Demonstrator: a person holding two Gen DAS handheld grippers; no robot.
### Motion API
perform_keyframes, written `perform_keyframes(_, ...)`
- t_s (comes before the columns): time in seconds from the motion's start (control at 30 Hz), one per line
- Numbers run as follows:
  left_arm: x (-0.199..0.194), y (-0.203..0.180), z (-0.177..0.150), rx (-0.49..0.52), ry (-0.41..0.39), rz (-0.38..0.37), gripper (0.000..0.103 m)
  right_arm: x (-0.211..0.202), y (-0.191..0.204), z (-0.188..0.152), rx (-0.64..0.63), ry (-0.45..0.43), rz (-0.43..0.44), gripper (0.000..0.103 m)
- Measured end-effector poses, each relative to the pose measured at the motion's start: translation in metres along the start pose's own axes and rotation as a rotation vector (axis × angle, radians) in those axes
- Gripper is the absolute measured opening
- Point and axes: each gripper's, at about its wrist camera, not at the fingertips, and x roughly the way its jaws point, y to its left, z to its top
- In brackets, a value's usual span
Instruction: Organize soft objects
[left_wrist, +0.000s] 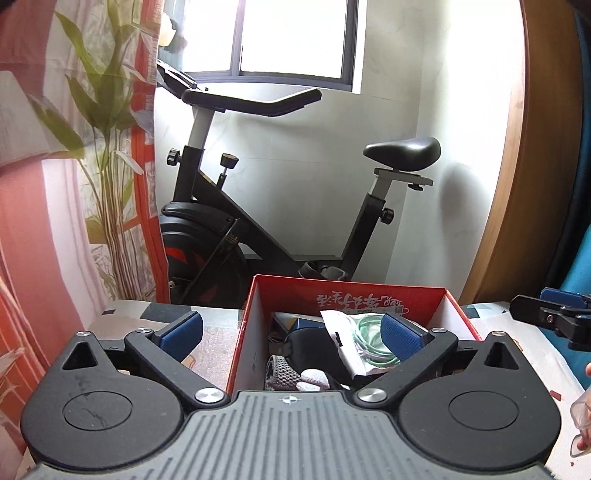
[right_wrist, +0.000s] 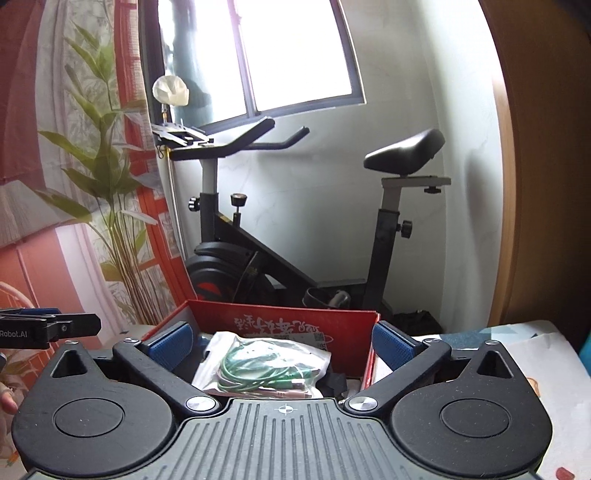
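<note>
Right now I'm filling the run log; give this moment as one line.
left gripper: open, empty | right gripper: open, empty | red box: holds bagged green cable | both over box

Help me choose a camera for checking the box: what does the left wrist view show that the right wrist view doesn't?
Left wrist only: a black item and grey knit fabric low in the red box. Right wrist only: a white bundle by the window. Both: the box, the bagged green cable, the exercise bike.
</note>
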Motion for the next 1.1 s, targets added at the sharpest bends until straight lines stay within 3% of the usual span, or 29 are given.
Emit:
perform_keyframes(0.4,-0.121,0.001,-0.001,0.005,-0.057,0.081,0.103,-0.127,0.041,0.024,-0.003,-0.107,-0.052,0.103)
perform_keyframes(0.63,-0.205,-0.013,0.005,0.035,-0.129,0.174,0.103,-0.2,0.07,0.023,0.008,-0.13,-0.045,0.103)
perform_keyframes(0.87,-0.29,-0.025,-0.001,0.023,-0.188,0.204,0.103,-0.269,0.101,0.021,0.001,-0.167,-0.029,0.103)
perform_keyframes(1.1,-0.341,-0.038,-0.014,0.027,-0.22,0.248,0.103,-0.315,0.116,0.012,-0.022,-0.197,-0.037,0.103)
